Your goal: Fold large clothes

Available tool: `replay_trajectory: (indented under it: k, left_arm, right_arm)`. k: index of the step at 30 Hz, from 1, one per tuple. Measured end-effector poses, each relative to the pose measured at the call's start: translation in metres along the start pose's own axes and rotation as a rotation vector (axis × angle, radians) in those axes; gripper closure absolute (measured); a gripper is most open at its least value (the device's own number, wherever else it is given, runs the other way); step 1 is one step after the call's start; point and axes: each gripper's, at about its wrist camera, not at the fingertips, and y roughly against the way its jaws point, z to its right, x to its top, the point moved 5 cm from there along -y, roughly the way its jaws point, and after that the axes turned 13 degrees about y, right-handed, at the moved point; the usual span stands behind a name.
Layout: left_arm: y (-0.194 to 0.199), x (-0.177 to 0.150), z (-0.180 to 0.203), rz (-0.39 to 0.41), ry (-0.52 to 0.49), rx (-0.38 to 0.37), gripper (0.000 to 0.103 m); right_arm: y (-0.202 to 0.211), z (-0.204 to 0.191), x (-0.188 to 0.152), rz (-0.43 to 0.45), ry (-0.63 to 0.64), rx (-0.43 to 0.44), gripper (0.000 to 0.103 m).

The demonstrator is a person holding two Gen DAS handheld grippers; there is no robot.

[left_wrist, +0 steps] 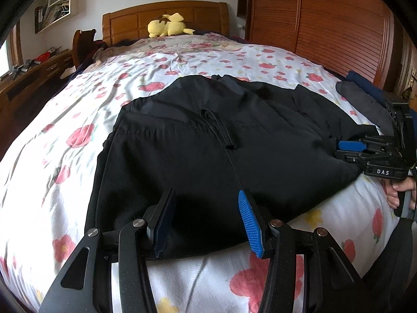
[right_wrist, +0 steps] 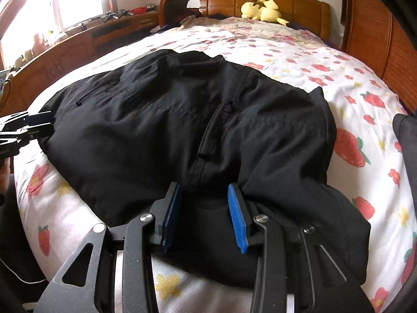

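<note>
Black trousers (left_wrist: pixel 208 143) mid-fold on the floral bedsheet (left_wrist: pixel 65 120)
Left gripper (left_wrist: pixel 206 221) and right gripper (right_wrist: pixel 204 216) both gape over the near hem (nothing pinched) — next, likely close and lift.

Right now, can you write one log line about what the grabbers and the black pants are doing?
left gripper: open, over near edge | right gripper: open, at near edge | black pants: spread on floral bed, ungrasped

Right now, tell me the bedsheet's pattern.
White bedsheet with red strawberries and small flowers, clearest in the right wrist view.
</note>
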Motion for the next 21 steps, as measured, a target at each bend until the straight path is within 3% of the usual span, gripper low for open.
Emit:
replay_trajectory:
  k: [5,10,15,21]
  left_arm:
    - [0.004,-0.001,0.001,-0.001,0.019,0.007,0.051]
    - [0.011,-0.003,0.011,0.004,-0.018,-0.020,0.051]
    - [0.011,-0.001,0.026,0.006,-0.039,-0.054,0.051]
    - [0.001,-0.002,0.043,-0.013,-0.073,-0.074,0.051]
  right_arm:
    - [0.016,0.005,-0.001,0.005,-0.043,-0.025,0.065]
    - [0.062,0.021,-0.006,0.077,-0.117,-0.064,0.065]
    - [0.096,0.045,-0.023,0.091,-0.148,-0.170,0.065]
    - [0.093,0.059,-0.039,0.058,-0.197,-0.153,0.065]
